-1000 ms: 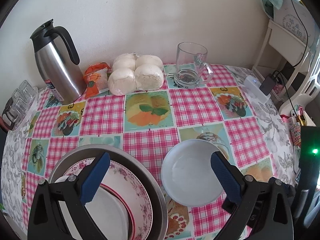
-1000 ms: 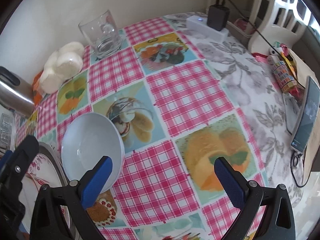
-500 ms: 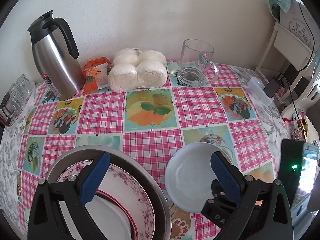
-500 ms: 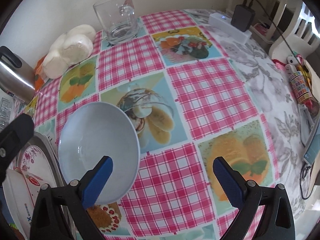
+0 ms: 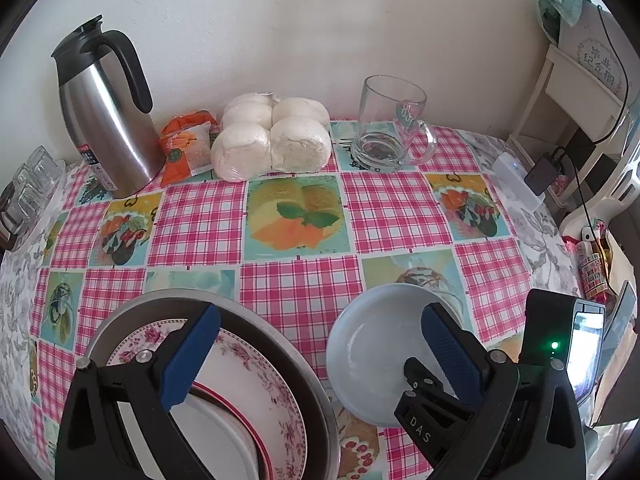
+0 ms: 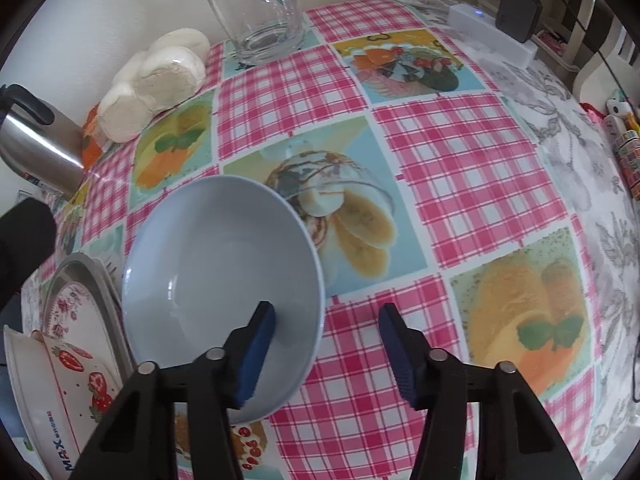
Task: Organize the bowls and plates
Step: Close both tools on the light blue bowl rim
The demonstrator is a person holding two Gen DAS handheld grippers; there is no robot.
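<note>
Now my right tongs [image 6: 326, 330], narrowed since a moment ago yet unclenched, straddle the pale blue ceramic bowl's [image 6: 220, 264] rim; left tongs [image 5: 316, 352] wide, empty.

checked tablecloth [image 5: 296, 280], bowl [image 5: 372, 360], mug [image 5: 390, 120], kettle [image 5: 108, 120]

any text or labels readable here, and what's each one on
"DAS": on the black body of the right gripper, seen from the left wrist camera.
"MAX": on the strawberry bowl; smaller print beside it is unreadable.
Steel kettle: label too small to read.
Framed sign: Chinese characters, mirrored or blurred, unreadable.
</note>
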